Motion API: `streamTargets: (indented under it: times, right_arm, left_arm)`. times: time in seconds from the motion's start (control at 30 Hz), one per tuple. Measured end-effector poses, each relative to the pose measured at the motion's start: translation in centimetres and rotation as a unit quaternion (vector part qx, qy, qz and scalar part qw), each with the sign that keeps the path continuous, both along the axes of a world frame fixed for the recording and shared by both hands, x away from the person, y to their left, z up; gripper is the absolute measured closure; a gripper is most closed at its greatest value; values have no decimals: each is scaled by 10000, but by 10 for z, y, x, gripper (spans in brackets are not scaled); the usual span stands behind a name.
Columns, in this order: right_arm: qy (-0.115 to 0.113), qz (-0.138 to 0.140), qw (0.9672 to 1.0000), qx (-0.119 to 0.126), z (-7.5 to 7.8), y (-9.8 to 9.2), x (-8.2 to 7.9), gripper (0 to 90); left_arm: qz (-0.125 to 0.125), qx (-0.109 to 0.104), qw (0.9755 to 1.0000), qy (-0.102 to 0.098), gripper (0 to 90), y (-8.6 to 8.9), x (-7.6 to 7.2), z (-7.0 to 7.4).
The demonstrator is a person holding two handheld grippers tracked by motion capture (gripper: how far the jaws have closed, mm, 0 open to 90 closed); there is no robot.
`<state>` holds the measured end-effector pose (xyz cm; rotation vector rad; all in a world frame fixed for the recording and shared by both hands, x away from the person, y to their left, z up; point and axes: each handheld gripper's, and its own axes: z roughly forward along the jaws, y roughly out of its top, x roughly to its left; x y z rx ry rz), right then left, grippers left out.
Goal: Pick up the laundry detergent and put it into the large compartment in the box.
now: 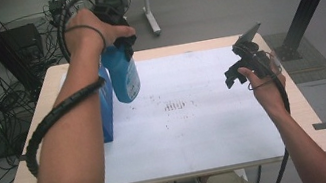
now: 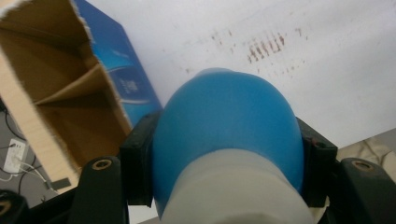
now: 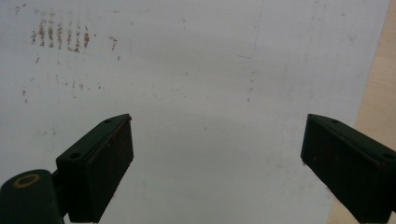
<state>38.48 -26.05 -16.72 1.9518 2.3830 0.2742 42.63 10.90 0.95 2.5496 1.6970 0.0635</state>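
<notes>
Nearest me on the right, my right gripper (image 1: 235,76) hangs over the white sheet (image 1: 209,134) covering the wooden table (image 1: 319,137); jaws spread wide w/ nothing between them, probably kept free to take or steady the load. Mid-sheet there's a patch of brown smudges (image 1: 176,105), untouched. Further out, left side, my left gripper (image 1: 122,37) is clamped on the smooth blue plastic bottle (image 1: 123,75), pads squeezing it from both sides, bottle hanging bottom-down above the sheet. Just left of it stands the open blue cardboard box (image 1: 107,109) w/ brown divider inside; I reckon the bottle belongs to that box, hence held upright.
</notes>
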Motion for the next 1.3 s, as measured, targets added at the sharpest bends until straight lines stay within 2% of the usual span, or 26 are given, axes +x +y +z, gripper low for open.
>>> streamTargets:
  times: [0.13,0.3,0.43,0.6,0.77,0.97,1.2,1.3]
  right_arm:
    - [-39,32,10000,9,2,3,0,92]
    - [-3,51,10000,17,0,6,1,92]
    - [28,72,10000,16,0,9,2,92]
    - [48,98,9999,-21,0,11,2,92]
    - [85,102,9999,-43,-2,11,3,92]
    - [111,94,9999,-5,-6,10,3,92]
    - [134,109,9999,-6,-7,12,4,93]
    - [105,113,9999,-11,-7,11,3,93]
  left_arm:
    - [195,-51,9997,-140,379,10,0,29]
    - [456,-91,9985,-296,379,25,-1,55]
    - [655,-66,9972,-343,379,36,1,68]
    - [1034,-99,9937,-423,379,58,1,80]
    - [1311,-46,9904,-437,379,76,1,83]
    - [1586,-60,9866,-391,379,94,1,77]
    - [1792,-14,9831,-375,379,103,0,70]
    - [1835,-12,9823,-366,379,106,0,67]
